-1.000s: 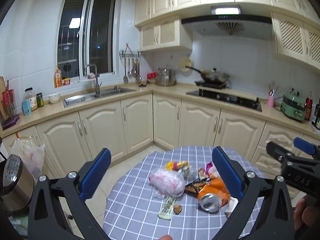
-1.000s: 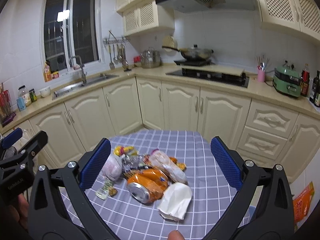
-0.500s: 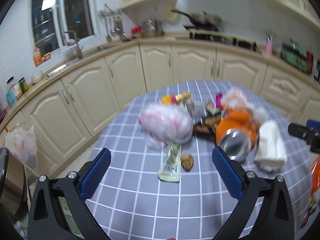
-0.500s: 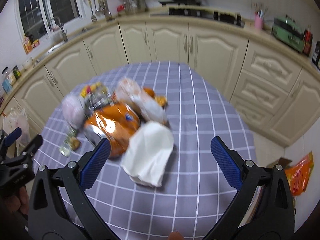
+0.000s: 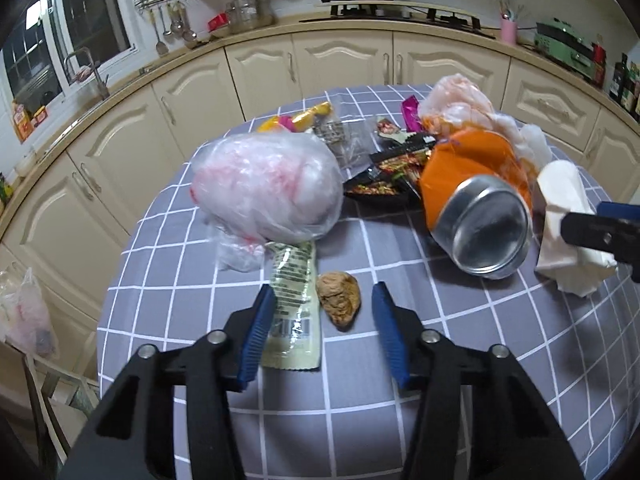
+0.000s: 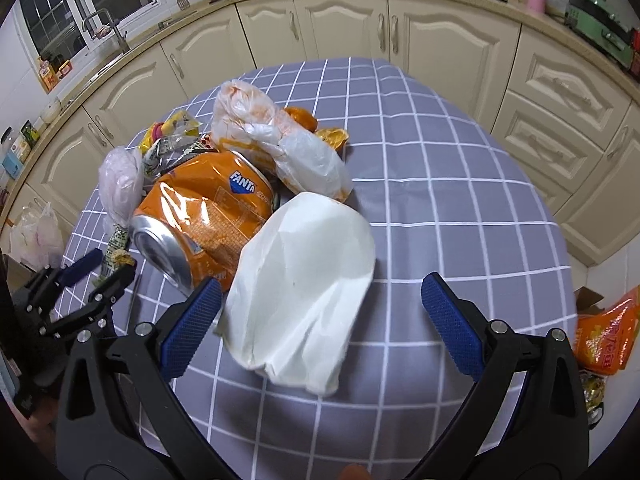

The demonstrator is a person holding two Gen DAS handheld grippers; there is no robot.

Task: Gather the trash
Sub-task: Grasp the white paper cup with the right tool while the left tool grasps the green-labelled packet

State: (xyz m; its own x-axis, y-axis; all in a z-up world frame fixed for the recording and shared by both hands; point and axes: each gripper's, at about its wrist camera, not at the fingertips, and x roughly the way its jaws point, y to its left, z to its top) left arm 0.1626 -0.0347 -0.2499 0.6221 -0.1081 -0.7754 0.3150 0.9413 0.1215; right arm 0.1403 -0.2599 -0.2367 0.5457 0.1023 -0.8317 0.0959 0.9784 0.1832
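With my left gripper (image 5: 323,314) half open around the brown nut (image 5: 338,305) beside the wrapper (image 5: 294,312), I should pinch only the nut.

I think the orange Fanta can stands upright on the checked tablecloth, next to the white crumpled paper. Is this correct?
Not quite. The Fanta can is not upright: it lies on its side, dented, on the checked tablecloth, its silver end toward the camera. It is next to the white crumpled paper. The right wrist view shows this.

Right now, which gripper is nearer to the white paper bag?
The right gripper: the white paper bag lies between its open fingers. The left gripper is apart, straddling a brown nut beyond the orange can.
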